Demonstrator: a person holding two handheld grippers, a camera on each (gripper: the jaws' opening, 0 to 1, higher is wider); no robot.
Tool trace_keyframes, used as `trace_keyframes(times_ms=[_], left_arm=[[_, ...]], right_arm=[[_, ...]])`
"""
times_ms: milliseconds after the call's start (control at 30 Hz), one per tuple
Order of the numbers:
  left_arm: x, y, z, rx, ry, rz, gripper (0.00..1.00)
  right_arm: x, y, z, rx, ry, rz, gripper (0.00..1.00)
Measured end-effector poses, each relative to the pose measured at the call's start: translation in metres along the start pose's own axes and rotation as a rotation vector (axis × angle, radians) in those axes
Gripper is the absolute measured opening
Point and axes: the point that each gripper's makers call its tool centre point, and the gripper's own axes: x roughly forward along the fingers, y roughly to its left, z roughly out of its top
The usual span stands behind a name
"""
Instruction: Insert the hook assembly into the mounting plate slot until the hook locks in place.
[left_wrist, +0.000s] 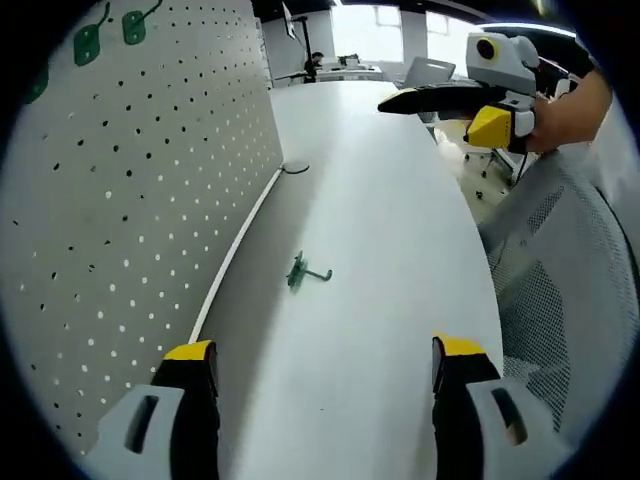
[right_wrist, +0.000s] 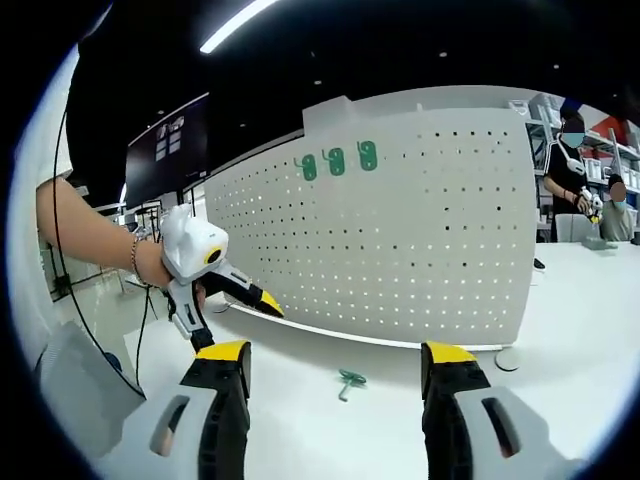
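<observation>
Green hook (left_wrist: 303, 273) lies loose on the table (left_wrist: 380, 200).
Both hand-held grippers gape empty: left (left_wrist: 325, 365) well behind it, right (right_wrist: 335, 370) just short.

White table carrying a hook and a pegboard

The white table (left_wrist: 390, 220) is bearing a green hook (left_wrist: 305, 274) lying loose mid-surface, a white pegboard (right_wrist: 420, 230) standing at its nine o'clock edge.

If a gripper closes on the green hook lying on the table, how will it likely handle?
The hook looks small and thin, so probably light and stiff. Lying flat on the smooth table, it may slide when nudged. Its bent prong should stop rolling.
</observation>
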Motion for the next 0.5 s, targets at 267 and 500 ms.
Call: trace_keyframes(times_ms=[267, 500], left_arm=[[0.005, 0.008, 0.000, 0.048, 0.038, -0.026, 0.91], [0.010, 0.015, 0.002, 0.091, 0.062, -0.043, 0.91]], right_arm=[[0.000, 0.000, -0.001, -0.004, 0.005, 0.002, 0.67], [0.000, -0.001, -0.004, -0.004, 0.019, -0.002, 0.68]])
